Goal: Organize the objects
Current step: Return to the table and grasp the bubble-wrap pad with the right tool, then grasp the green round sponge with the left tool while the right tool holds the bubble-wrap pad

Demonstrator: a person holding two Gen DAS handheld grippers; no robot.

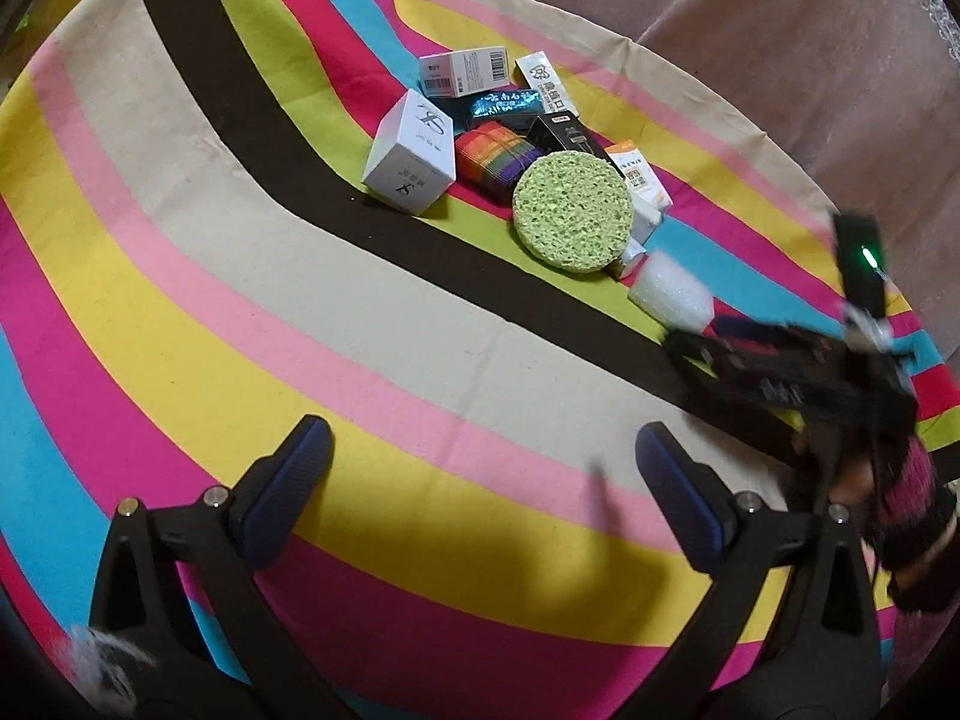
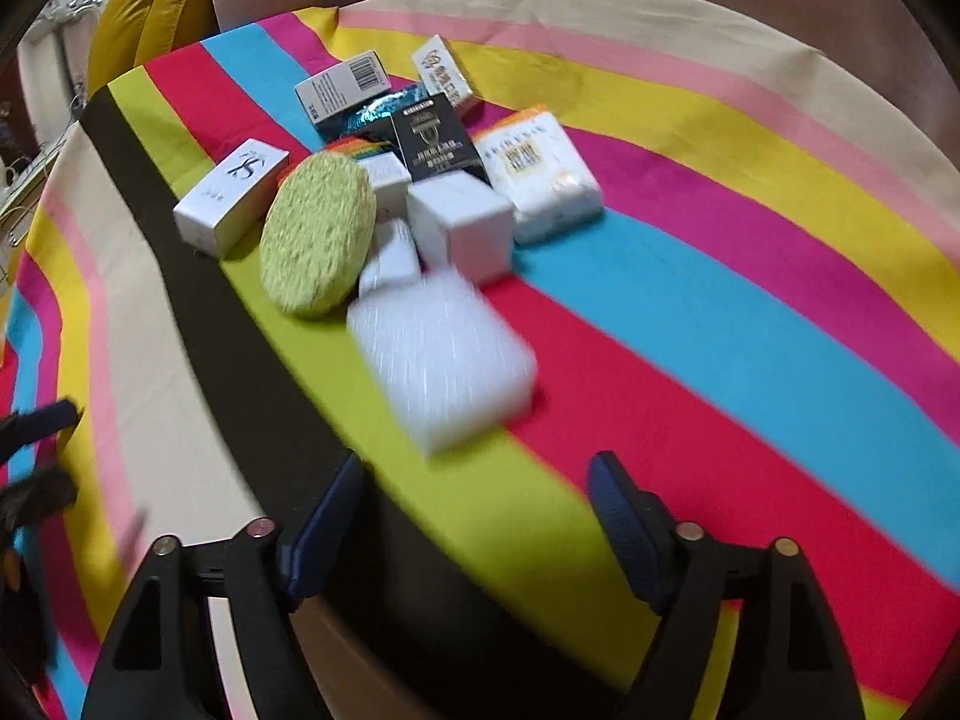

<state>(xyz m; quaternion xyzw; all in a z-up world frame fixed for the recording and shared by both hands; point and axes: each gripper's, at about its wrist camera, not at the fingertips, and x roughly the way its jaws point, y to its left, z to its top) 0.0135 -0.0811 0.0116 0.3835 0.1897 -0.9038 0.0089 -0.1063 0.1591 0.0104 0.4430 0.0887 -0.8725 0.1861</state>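
A pile of small goods lies on the striped cloth [image 1: 240, 312]: a white cube box [image 1: 411, 153], a round green sponge [image 1: 573, 210], a rainbow-striped bundle [image 1: 492, 159], a black box [image 1: 570, 135] and a barcode box [image 1: 465, 72]. A white foam block [image 2: 444, 354], blurred, rests on the cloth just ahead of my right gripper [image 2: 480, 474]. That gripper is open, its pads clear of the block. My left gripper [image 1: 483, 450] is open over bare cloth, well short of the pile. A white tissue pack [image 2: 540, 180] sits at the pile's right.
The black frame of the right tool [image 1: 780, 372] and a pink sleeve [image 1: 912, 510] fill the right of the left wrist view. A yellow cushion [image 2: 150, 18] and pinkish upholstery [image 1: 780, 60] lie beyond the cloth's far edge. The left tool's fingers [image 2: 42, 420] show at the left edge.
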